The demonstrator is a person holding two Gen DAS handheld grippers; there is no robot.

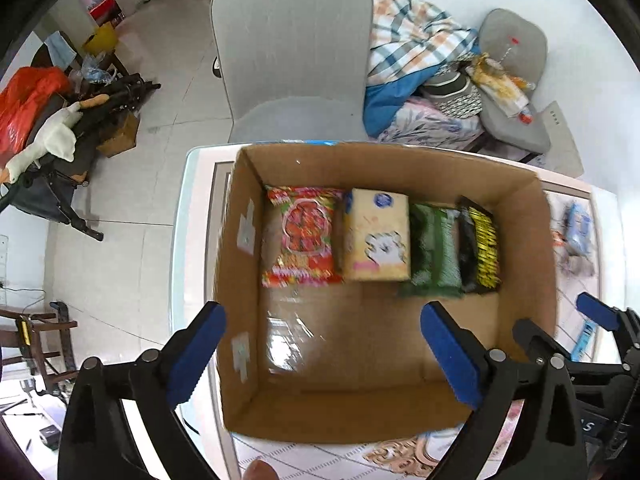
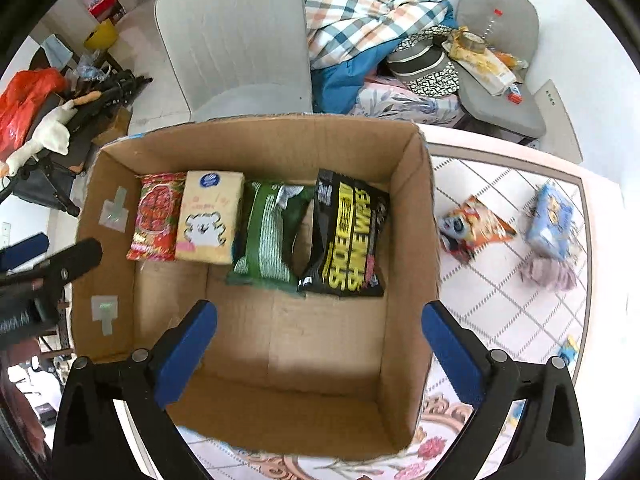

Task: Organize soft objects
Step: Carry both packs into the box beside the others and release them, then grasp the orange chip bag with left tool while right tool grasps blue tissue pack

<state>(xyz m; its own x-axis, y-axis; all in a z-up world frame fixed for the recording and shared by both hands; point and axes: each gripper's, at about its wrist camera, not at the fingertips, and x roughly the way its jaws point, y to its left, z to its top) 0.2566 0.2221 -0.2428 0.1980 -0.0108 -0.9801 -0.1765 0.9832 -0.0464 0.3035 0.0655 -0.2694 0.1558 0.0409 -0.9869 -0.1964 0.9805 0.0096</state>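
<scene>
An open cardboard box (image 1: pixel 244 264) (image 2: pixel 408 216) stands on the table. Along its far wall lie a red strawberry packet (image 1: pixel 302 236) (image 2: pixel 156 216), a cream tissue pack with a bear (image 1: pixel 378 236) (image 2: pixel 210 216), a green pack (image 1: pixel 434 252) (image 2: pixel 266 236) and a black-and-yellow wipes pack (image 1: pixel 480 248) (image 2: pixel 348 236). My left gripper (image 1: pixel 324 348) is open and empty above the box's near left part. My right gripper (image 2: pixel 320 344) is open and empty above the box's near half. An orange packet (image 2: pixel 474 228), a blue pack (image 2: pixel 550 220) (image 1: pixel 580 224) and a purple soft item (image 2: pixel 550 272) lie on the table right of the box.
The table (image 2: pixel 500 304) has a patterned glass top. A grey chair (image 1: pixel 292 48) (image 2: pixel 236 40) stands behind the box. A bench with a plaid blanket (image 2: pixel 360 12) and a grey cushion (image 2: pixel 500 60) is at the back right. Clutter with a white plush (image 1: pixel 48 140) is on the left.
</scene>
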